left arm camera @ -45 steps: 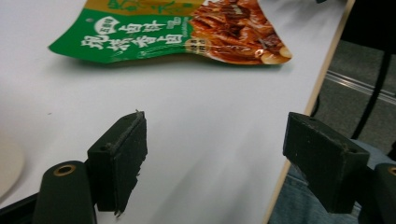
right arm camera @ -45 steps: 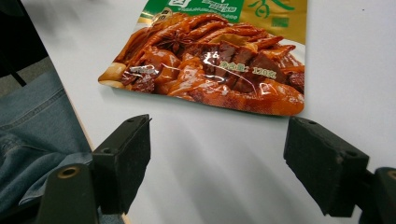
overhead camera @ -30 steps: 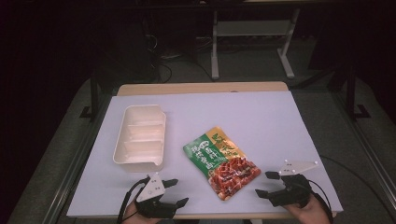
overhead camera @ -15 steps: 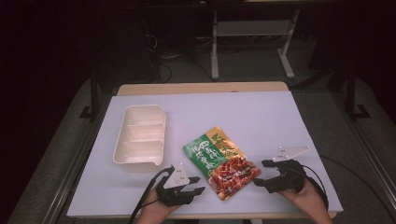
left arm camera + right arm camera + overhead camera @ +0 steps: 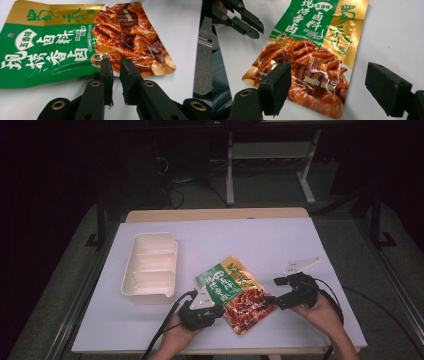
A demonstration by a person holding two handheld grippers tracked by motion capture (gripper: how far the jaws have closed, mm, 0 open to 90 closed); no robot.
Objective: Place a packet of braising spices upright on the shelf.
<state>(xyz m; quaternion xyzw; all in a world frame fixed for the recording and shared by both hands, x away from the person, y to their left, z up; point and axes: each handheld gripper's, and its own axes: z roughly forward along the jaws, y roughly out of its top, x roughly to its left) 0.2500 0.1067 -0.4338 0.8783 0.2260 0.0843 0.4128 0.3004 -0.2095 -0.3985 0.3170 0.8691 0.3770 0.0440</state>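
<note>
Over on the left, the white tray (image 5: 150, 270) is sitting empty on the table (image 5: 300, 245), well apart from the action. My left claw (image 5: 115, 67) is hovering at the near edge of the sauce packet (image 5: 235, 292), jaws almost pressed together with a thin gap, pinching nothing, I reckon lined up to nip that thin edge. The packet is lying flat between my two claws. My right claw (image 5: 327, 85) is spread wide, straddling the packet's end, probably so it can steady it.
</note>
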